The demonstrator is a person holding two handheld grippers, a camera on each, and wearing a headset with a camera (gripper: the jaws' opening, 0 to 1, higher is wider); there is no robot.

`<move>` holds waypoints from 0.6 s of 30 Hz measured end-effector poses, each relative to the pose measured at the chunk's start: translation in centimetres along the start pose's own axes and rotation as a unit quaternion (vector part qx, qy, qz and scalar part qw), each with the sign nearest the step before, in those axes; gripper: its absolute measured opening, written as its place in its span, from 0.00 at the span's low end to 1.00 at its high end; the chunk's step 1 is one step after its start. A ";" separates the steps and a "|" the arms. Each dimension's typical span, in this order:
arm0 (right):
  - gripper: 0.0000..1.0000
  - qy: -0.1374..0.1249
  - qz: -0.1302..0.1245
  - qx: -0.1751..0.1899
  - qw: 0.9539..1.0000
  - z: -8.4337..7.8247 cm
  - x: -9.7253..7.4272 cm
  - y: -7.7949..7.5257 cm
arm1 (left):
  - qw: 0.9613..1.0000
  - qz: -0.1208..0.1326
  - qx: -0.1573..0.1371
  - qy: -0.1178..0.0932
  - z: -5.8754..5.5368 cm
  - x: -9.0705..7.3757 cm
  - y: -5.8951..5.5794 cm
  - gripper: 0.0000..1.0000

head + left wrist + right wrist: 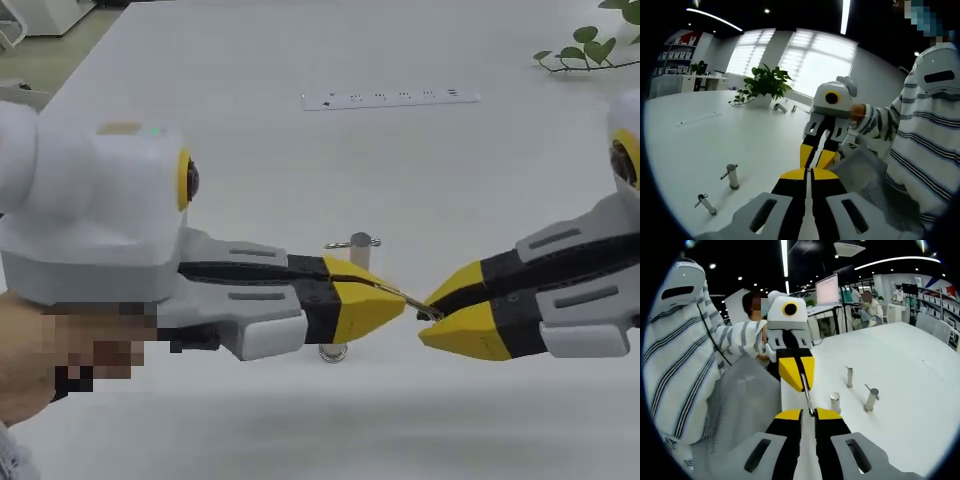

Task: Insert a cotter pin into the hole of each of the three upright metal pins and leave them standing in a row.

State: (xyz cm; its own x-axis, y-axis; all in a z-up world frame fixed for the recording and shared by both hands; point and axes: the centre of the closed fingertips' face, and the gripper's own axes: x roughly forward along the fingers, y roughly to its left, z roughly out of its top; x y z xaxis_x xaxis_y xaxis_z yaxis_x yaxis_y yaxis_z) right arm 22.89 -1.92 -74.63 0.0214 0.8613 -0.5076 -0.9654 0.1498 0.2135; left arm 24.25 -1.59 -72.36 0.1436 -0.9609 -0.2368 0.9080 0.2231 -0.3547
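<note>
The left gripper [395, 297] reaches in from the left of the head view with its yellow-tipped jaws pressed together on a thin cotter pin [420, 306], which pokes out of the seam between them toward the lower right. The right gripper [427, 318] meets it tip to tip from the right edge. Its jaws stand a narrow gap apart around the pin's far end, and I can't tell whether they pinch it. In the right gripper view the same wire runs up the middle from that gripper's tips to the other's yellow nose. Just behind the tips, centre of the head view, an upright metal pin [361, 243] stands on the white table [250, 120] with a wire ring at its left side. The foot of a second pin [333, 352] peeks out below the left gripper. Right of centre in the right gripper view stand a far pin [849, 376], a near pin [835, 401] and a right-hand pin [871, 399] with wire sticking from its top. A white strip [390, 98] lies at top centre of the head view, its dark marks too small to read. The red sign [686, 37] at the upper left of the left gripper view is also illegible. I can make out no brand on either gripper.
</note>
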 end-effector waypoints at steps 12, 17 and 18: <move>0.05 0.016 0.005 -0.027 0.999 -0.2 -0.2 0.1 | 1.000 -0.006 0.001 0.003 -0.4 0.0 -0.4 0.00; 0.04 0.026 0.001 -0.039 0.999 -0.2 -0.2 -0.1 | 1.000 -0.005 -0.004 0.023 -1.5 -0.1 -0.1 0.00; 0.04 0.031 0.001 -0.043 0.999 -0.3 -0.2 -0.2 | 1.000 -0.008 -0.004 0.028 -1.8 0.0 -0.2 0.00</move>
State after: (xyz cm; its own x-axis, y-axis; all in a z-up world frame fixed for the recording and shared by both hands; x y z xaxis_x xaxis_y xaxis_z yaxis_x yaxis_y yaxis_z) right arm 22.96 -2.25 -74.78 0.0065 0.8297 -0.5582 -0.9841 0.1043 0.1436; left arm 23.40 -1.32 -73.88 0.1071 -0.9536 -0.2813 0.9067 0.2098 -0.3659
